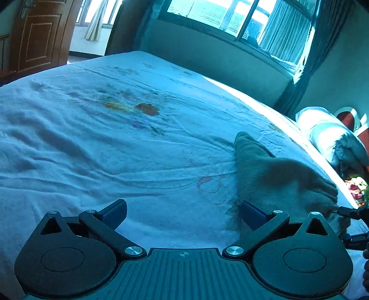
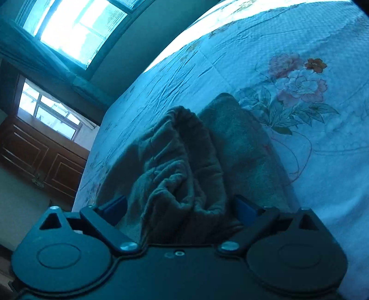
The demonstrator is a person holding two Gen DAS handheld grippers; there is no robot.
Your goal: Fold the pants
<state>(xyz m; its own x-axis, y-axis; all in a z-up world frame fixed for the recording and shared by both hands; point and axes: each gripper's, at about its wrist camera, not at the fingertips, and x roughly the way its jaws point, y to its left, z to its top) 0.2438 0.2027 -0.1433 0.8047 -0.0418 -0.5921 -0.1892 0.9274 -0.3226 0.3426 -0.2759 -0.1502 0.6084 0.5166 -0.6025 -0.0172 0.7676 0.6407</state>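
Note:
The grey pants (image 1: 272, 175) lie on the bed at the right in the left wrist view, partly lifted at their near right end. My left gripper (image 1: 183, 213) is open and empty just left of the pants, its right finger beside the cloth edge. In the right wrist view the pants (image 2: 180, 161) are bunched, with the gathered waistband standing up between the jaws. My right gripper (image 2: 182, 207) stands wide apart with cloth filling the gap; the pads do not press it. Its tip shows in the left wrist view (image 1: 350, 212) at the pants' raised end.
The bed has a pale flowered sheet (image 1: 115, 138). A rolled white quilt (image 1: 332, 136) lies past the bed's right edge. A wooden door (image 1: 39, 34) and windows (image 1: 242, 16) are beyond the bed.

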